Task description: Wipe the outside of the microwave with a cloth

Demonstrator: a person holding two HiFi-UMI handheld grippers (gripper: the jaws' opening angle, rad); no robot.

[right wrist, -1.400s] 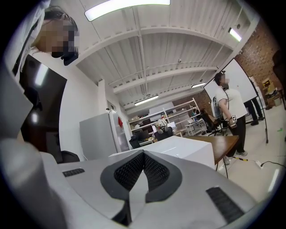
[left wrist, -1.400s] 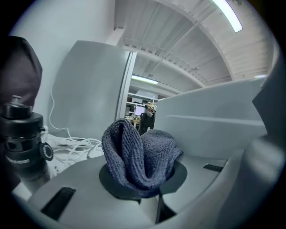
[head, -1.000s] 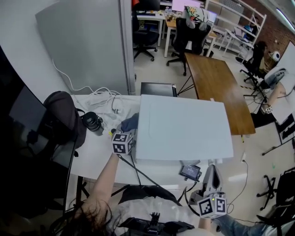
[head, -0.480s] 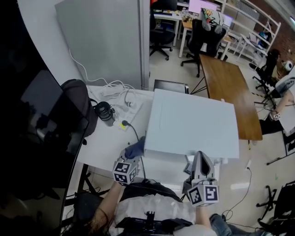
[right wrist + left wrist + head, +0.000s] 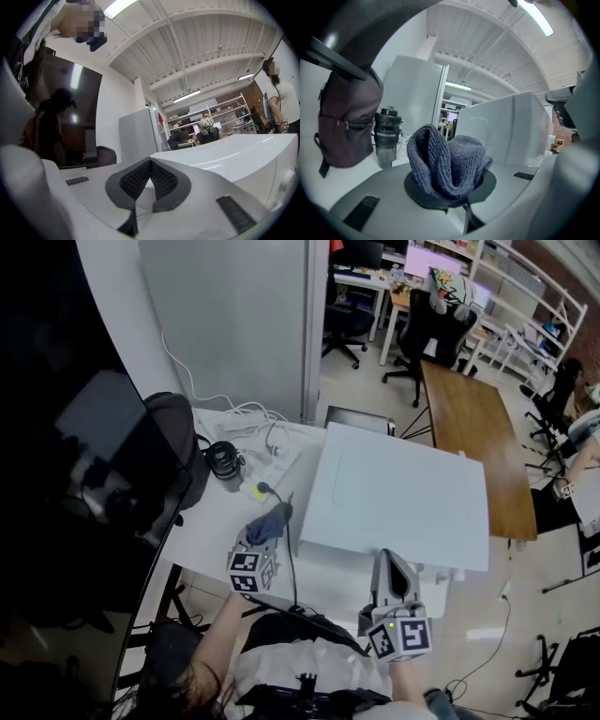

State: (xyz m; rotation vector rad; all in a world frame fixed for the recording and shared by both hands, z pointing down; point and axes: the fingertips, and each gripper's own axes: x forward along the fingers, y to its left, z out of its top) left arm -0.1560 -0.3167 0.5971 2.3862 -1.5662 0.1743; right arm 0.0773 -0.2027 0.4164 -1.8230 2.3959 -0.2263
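Note:
The white microwave (image 5: pixel 398 495) stands on the white table (image 5: pixel 211 521); its side also shows in the left gripper view (image 5: pixel 506 129) and its top in the right gripper view (image 5: pixel 243 154). My left gripper (image 5: pixel 262 538) is shut on a blue knitted cloth (image 5: pixel 445 161), which bulges out between its jaws; it hangs by the microwave's front left corner, the cloth (image 5: pixel 270 521) close beside the left wall. My right gripper (image 5: pixel 393 576) is shut with nothing in it, at the microwave's near edge.
A dark backpack (image 5: pixel 173 460), a black bottle (image 5: pixel 225 460) and white cables (image 5: pixel 253 427) lie on the table to the left. A black cord (image 5: pixel 286 549) runs down past the left gripper. A grey partition (image 5: pixel 234 324) stands behind; a wooden table (image 5: pixel 469 418) and office chairs beyond.
The head view has shifted, so the microwave sits further right. My left gripper with the cloth has stayed by the microwave's front left corner. The right gripper has risen nearer the near edge.

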